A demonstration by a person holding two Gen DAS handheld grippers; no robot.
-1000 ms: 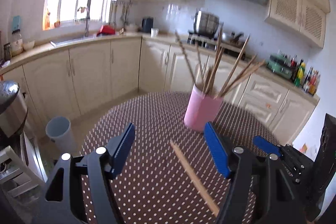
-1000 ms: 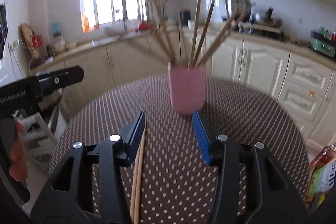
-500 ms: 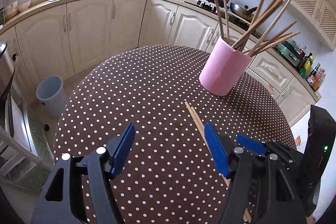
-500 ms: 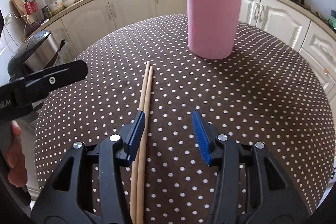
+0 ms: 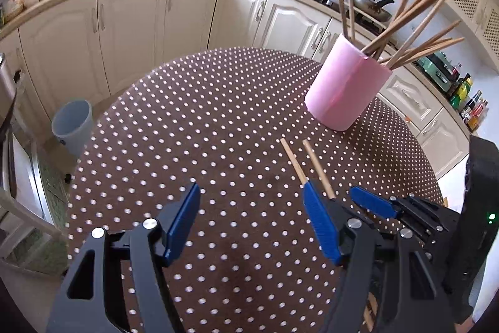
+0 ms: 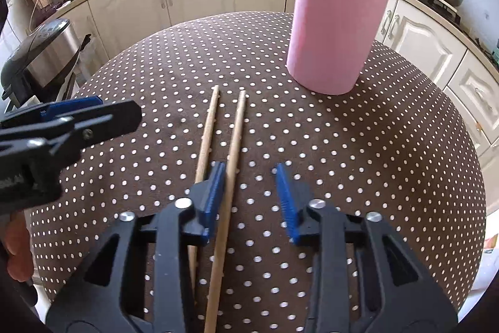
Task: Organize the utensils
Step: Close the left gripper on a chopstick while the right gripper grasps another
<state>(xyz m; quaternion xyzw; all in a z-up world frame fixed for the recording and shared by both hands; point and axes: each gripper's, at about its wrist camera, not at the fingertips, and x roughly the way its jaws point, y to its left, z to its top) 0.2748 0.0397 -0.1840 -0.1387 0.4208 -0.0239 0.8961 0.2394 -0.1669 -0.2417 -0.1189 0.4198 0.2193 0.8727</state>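
Round table (image 6: 389, 152) in a brown dotted cloth fills the ground under both your tools; kitchen cabinets beyond.

Pink holder (image 6: 335, 30), upright, ahead and a little right of your right gripper (image 6: 251, 195), well apart from it, already bristling with chopsticks.

Left gripper (image 5: 252, 223): jaws standing wide, nothing between them, only bare cloth under the gap. It sits beside the right tool, its right finger just by the loose sticks' near ends.

Right gripper: jaws closing now, pads not yet pressing anything. The right-hand chopstick (image 6: 234, 133) lies inside the gap, hard against the left pad. The left-hand chopstick (image 6: 207, 127) lies just outside that pad, apart from its partner.

Key relation: both sticks lie flat on the cloth, long axes running straight ahead of your right tool, along its fingers, tips toward the holder. Your right hand is the nearer one and already straddles one stick.

Judgement: this closure looks set to catch a single stick, not the pair. A grip along the axis may let it swivel; expect the far tip to droop when lifted.
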